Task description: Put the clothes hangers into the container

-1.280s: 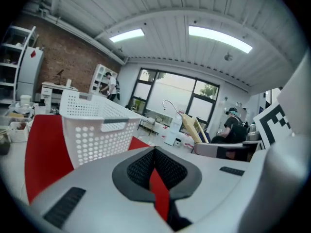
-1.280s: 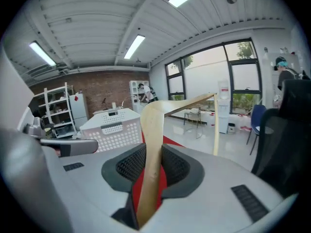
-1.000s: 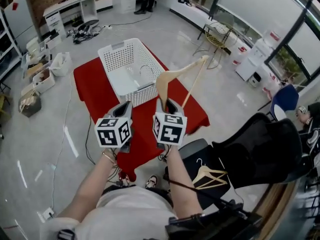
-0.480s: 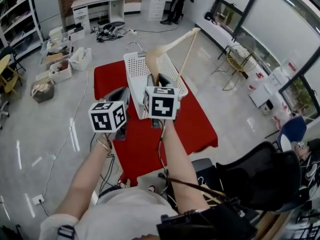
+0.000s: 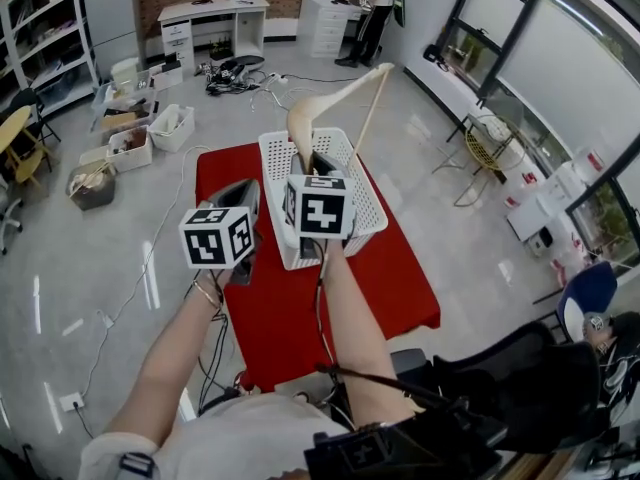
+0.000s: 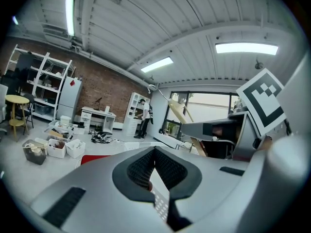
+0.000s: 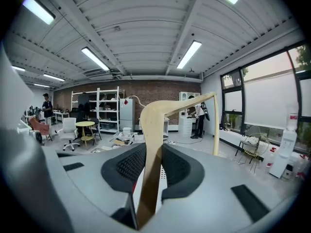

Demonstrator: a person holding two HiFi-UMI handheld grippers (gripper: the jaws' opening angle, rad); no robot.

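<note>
A pale wooden clothes hanger [image 5: 335,93] stands up out of my right gripper [image 5: 310,160], which is shut on one of its arms; the right gripper view shows the wood [image 7: 154,130] pinched between the black pads. The hanger is in the air over the near end of the white perforated basket [image 5: 372,216], which rests on a red cloth [image 5: 300,318]. My left gripper [image 5: 245,196] hangs beside the right one, to its left, over the cloth by the basket's left wall. Its pads [image 6: 141,166] meet at the tips with nothing between them. The hanger's hook is hidden.
The cloth lies on a grey floor. White bins [image 5: 130,143] and a desk [image 5: 205,13] stand at the back left, a person [image 5: 378,8] at the back, a yellow wire chair [image 5: 490,153] to the right and a black chair [image 5: 520,388] at the near right.
Both grippers have risen and moved towards the basket, the right one carrying the hanger. The basket, first ahead and to the left, now lies right under the right gripper.
</note>
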